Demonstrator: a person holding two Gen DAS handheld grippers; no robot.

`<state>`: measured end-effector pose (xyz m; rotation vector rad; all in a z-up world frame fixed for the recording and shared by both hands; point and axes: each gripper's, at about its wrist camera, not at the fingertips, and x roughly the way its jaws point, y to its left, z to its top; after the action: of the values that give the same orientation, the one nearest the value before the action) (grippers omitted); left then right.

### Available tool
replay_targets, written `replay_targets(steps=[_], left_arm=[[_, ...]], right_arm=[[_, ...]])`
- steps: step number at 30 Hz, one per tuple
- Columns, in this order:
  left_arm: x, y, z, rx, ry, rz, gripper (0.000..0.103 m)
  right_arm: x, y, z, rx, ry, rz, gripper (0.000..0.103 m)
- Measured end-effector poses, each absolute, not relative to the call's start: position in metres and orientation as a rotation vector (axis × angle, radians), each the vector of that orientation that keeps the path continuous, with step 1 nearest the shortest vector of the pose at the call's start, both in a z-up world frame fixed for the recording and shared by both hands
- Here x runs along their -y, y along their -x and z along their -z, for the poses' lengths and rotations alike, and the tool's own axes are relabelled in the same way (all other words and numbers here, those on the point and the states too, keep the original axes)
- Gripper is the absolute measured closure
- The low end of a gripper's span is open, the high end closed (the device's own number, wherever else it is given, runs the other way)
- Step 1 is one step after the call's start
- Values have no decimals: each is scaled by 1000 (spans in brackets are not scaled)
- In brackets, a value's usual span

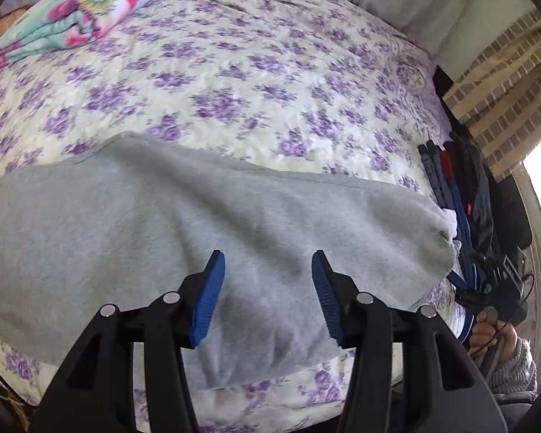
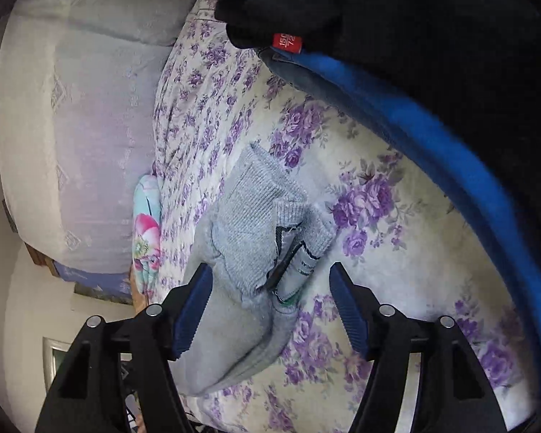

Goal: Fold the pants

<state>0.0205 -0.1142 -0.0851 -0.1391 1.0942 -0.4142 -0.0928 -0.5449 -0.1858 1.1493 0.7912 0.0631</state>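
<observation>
- Left hand-held gripper (image 1: 268, 296): blue pads spread wide apart, nothing between them. It hovers over the middle of the grey pants (image 1: 184, 231), not gripping any fabric as far as I can tell.
- Right hand-held gripper (image 2: 270, 310): also wide apart and empty. It's pointed at the ribbed waistband end (image 2: 256, 209), where a white label (image 2: 299, 267) pokes out of the opening.
- The pants lie across the near part of the bed (image 1: 234, 83), on the purple flower sheet. They look mostly flat with a few soft ridges, so I'd guess they're laid out or partly folded, with a fold still to come.
- Next move, my guess: the right one closes on the waistband edge, the left grabs the cloth further along, then both lift together and bring one end over the other. Fleecy fabric, so it needs a decent bite or only the top layer comes up.
- Further out: a stack of dark and blue clothes (image 2: 396, 115) just beside the waistband end, worth steering clear of. A floral pillow (image 1: 86, 7) sits at the far corner, well apart.
</observation>
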Motion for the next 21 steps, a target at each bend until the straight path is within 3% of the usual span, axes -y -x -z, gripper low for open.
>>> replay_targets(steps=[7, 9, 10, 13, 16, 21], left_arm=[[137, -48, 111, -1110, 32, 371, 54], [121, -48, 117, -1140, 89, 390, 54], [115, -46, 119, -1139, 80, 386, 54], [102, -47, 138, -1194, -25, 329, 46], [90, -48, 159, -1195, -26, 365, 45], [102, -39, 151, -1137, -138, 372, 44]], right_arm=[[531, 82, 193, -703, -1195, 6, 34], [523, 78, 191, -700, -1180, 23, 42], [519, 77, 190, -693, -1180, 23, 56], [514, 82, 189, -662, -1178, 56, 75], [507, 86, 177, -642, -1126, 86, 77], [495, 86, 146, -613, -1029, 119, 77]])
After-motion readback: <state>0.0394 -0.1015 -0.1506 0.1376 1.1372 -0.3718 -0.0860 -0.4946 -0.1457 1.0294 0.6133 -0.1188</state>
